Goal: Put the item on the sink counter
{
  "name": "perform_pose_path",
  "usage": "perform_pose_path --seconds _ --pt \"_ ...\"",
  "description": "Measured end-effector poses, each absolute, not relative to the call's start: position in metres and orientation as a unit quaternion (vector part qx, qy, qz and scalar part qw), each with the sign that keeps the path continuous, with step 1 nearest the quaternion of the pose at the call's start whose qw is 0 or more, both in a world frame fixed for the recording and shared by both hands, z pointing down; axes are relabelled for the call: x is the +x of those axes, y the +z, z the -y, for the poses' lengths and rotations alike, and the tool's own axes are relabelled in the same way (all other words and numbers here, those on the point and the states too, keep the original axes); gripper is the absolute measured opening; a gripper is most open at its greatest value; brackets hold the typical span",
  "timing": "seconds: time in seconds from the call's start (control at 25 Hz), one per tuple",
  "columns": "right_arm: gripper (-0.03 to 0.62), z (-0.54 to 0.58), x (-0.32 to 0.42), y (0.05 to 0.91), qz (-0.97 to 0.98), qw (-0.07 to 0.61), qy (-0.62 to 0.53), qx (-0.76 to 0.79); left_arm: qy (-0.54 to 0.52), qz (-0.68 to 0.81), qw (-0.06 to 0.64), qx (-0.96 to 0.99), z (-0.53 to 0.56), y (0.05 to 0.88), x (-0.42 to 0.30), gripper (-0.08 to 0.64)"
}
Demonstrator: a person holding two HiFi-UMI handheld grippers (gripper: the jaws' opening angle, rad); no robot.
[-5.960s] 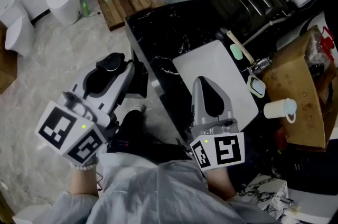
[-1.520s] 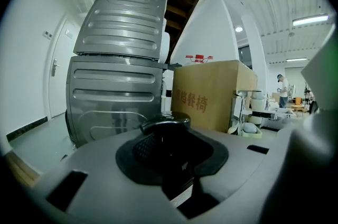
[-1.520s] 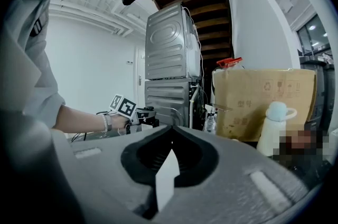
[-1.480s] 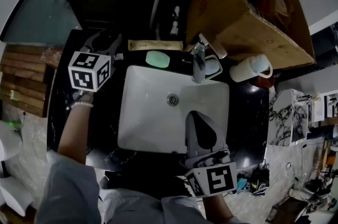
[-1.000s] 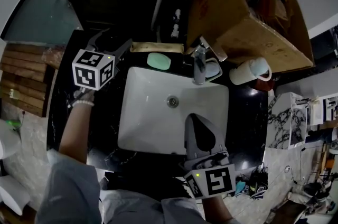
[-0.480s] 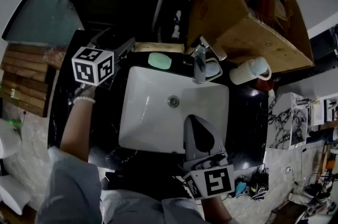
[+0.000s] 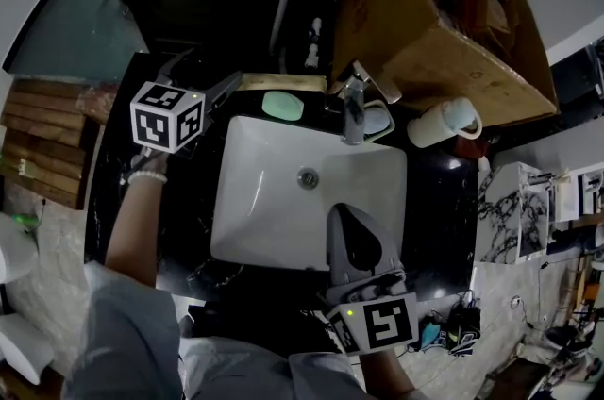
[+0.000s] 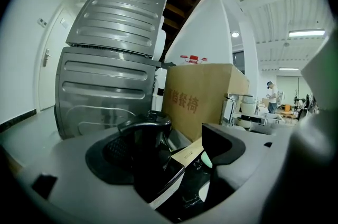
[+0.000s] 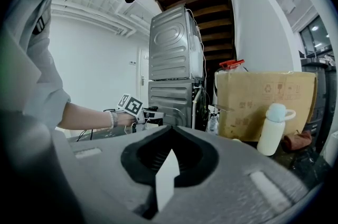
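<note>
Two grippers seen: left gripper (image 7: 201,74) jaws had just been opening, released around black item (image 8: 149,157), at 10 o'clock from basin (image 7: 274,200) over sink counter (image 7: 189,191). Item's base was hidden, shape unclear. Right gripper (image 9: 168,157) clenched, empty.

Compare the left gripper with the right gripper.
The left gripper has just been opening its jaws, with a black item between them; the right gripper is shut and empty. The left gripper is over the counter, back left; the right gripper is over the sink. Both carry marker cubes.
</note>
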State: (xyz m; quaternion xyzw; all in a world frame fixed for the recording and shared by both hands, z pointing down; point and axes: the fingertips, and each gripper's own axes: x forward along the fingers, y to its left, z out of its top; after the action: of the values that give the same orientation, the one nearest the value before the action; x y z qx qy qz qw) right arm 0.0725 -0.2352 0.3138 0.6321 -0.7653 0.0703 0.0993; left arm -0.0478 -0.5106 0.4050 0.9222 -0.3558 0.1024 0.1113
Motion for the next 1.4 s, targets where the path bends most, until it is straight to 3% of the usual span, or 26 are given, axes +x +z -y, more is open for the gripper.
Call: perform_pose_path --seconds 0.84,1.12,1.4 --pt "-0.003 0.230 0.041 0.302 0.789 0.098 0.055 0.604 0.142 0.354 0.082 0.921 0.450 0.393 -0.079 0.373" --pt "-0.003 0.229 0.033 0.295 0.797 0.088 0.045 0.596 0.117 0.349 0.084 0.926 0.423 0.367 -0.077 0.313" --pt "-0.003 0.229 0.028 0.290 0.807 0.082 0.044 0.583 0.108 0.365 0.083 0.921 0.400 0.344 -0.089 0.190"
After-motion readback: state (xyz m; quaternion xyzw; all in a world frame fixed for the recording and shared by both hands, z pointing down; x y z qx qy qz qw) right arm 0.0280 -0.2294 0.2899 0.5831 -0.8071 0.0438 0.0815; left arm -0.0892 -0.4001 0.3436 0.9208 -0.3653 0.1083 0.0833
